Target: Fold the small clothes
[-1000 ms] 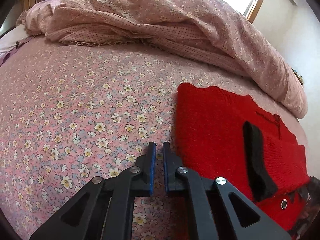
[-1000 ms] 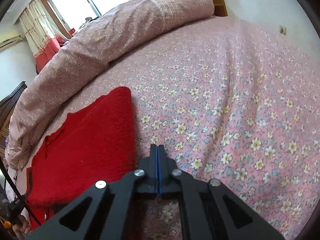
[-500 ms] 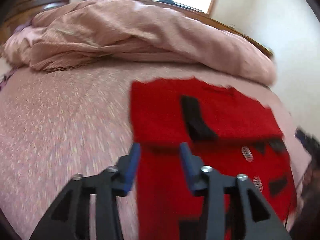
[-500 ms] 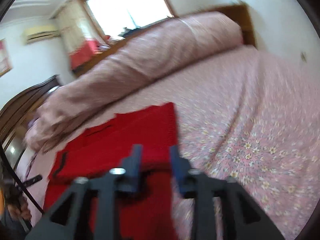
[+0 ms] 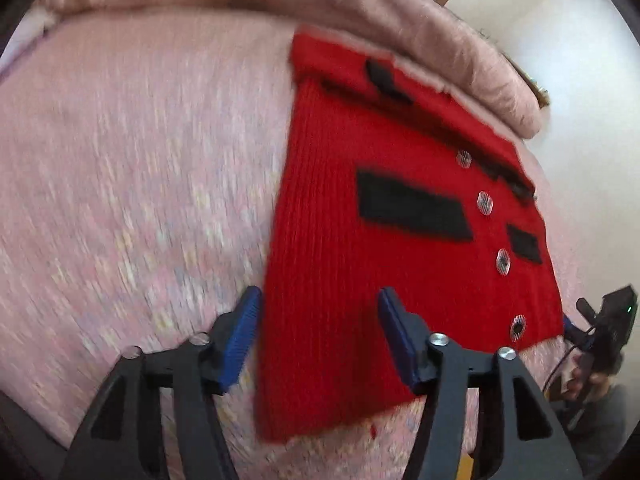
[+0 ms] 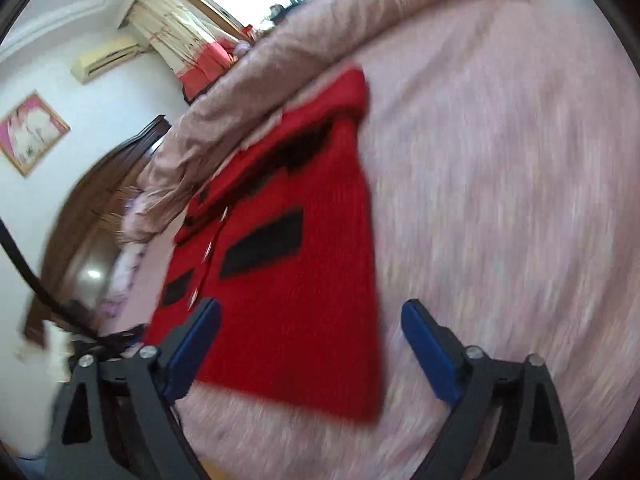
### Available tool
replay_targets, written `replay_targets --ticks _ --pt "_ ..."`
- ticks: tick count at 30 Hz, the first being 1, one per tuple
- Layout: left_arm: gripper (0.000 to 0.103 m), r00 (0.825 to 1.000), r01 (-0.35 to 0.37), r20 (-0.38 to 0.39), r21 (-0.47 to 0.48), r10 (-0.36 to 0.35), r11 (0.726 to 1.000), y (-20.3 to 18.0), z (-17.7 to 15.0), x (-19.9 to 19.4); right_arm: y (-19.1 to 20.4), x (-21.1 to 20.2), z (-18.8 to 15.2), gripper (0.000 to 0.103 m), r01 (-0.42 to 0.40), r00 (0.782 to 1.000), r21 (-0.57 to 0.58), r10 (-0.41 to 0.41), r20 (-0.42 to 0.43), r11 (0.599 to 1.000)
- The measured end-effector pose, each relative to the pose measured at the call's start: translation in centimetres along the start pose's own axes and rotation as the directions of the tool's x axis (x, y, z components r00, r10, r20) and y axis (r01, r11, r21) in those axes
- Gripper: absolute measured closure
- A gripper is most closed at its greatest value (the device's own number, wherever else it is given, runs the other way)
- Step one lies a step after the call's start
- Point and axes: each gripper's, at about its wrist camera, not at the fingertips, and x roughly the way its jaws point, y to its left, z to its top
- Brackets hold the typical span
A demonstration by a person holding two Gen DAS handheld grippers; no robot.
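Observation:
A red knitted cardigan [image 5: 360,264] with black patches and silver buttons lies flat on the pink floral bedsheet [image 5: 132,184], its far part folded over. My left gripper [image 5: 318,312] hovers over the garment's near left corner, jaws opening, with the cloth's left edge below the gap and the pads pressing on nothing. In the right wrist view the same cardigan [image 6: 304,280] fills the middle. My right gripper [image 6: 312,328] hangs above its near right corner, jaws opening wide, nothing pinched. Both views are blurred by motion.
A rolled pink quilt [image 5: 360,4] lies along the far side of the bed, close behind the cardigan. A dark wooden headboard [image 6: 92,216] stands at the left of the right wrist view. A person's hand [image 5: 588,376] shows at the left wrist view's lower right.
Both grippers went from shut to open and pulled back toward the near end of the cardigan. The garment's lower part with buttons and black patches has come into view.

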Motion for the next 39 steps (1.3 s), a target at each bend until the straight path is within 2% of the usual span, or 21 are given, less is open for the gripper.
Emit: replay_targets --ticks 1,4,7,11,14,16,19,22,25,27,29,31,35,39 --pt "0.046 0.999 0.006 0.034 0.016 -0.007 1.000 -0.2 -0.5 -0.4 0.1 -0.6 -0.8 0.008 -0.006 0.999 -0.029 0.008 0.038 1.000" --pt "0.041 0.999 0.014 0.033 0.001 -0.014 1.000 -0.3 -1.6 -0.9 1.1 -0.6 -2.0 0.000 0.023 1.000 -0.066 -0.023 0.005 0.998" --pt "0.037 0.998 0.049 0.032 -0.025 -0.049 0.998 -0.2 -2.6 -1.4 1.5 -1.1 -3.6 0.000 0.024 0.998 -0.098 -0.018 0.060 0.995" --pt "0.036 0.995 0.092 0.037 -0.061 -0.090 0.994 0.3 -3.1 -1.9 1.9 -0.9 -4.0 0.000 0.065 0.995 -0.077 -0.059 0.083 0.995" --pt "0.024 0.987 0.156 0.038 -0.095 -0.153 0.983 0.7 -2.3 -1.4 1.7 -0.8 -3.3 0.000 0.046 0.996 -0.034 -0.044 0.083 0.998" --pt "0.018 0.981 0.194 0.038 -0.087 -0.191 0.977 0.3 -1.3 -0.6 1.0 -0.6 -2.2 0.000 0.008 0.992 0.021 -0.011 0.124 1.000" --pt "0.018 0.981 0.191 0.037 -0.025 -0.190 0.981 -0.7 -0.1 0.6 0.3 -0.4 -1.0 0.000 -0.035 0.986 0.053 0.026 0.165 0.998" --pt "0.018 0.979 0.198 0.045 -0.033 -0.196 0.980 -0.8 -0.7 0.1 0.0 -0.5 -1.1 0.000 -0.090 0.984 0.078 0.077 0.160 0.993" --pt "0.018 0.965 0.262 0.013 -0.074 -0.262 0.962 -0.7 -2.2 -0.6 0.3 -0.5 -2.0 0.001 -0.195 0.975 0.098 0.182 0.131 0.976" --pt "0.018 0.958 0.287 0.011 -0.091 -0.288 0.953 -0.9 -3.0 -0.9 0.5 -0.2 -2.0 0.002 -0.176 0.978 0.087 0.164 0.129 0.981" --pt "0.018 0.963 0.268 0.009 -0.075 -0.268 0.961 -1.2 -3.1 -1.0 0.3 -0.1 -1.8 0.002 -0.170 0.978 0.123 0.151 0.145 0.978" --pt "0.018 0.967 0.254 0.002 -0.059 -0.255 0.965 -1.6 -3.0 -0.7 -0.1 -0.4 -1.8 0.002 -0.184 0.972 0.177 0.151 0.181 0.967" --pt "0.018 0.965 0.263 0.003 -0.083 -0.264 0.961 -1.4 -2.8 -0.6 -0.6 -0.8 -2.4 0.002 -0.230 0.951 0.181 0.182 0.249 0.956" --pt "0.018 0.963 0.269 0.004 -0.107 -0.270 0.957 -0.8 -2.3 -0.6 0.5 0.1 -2.3 0.002 -0.169 0.976 0.100 0.152 0.156 0.981"
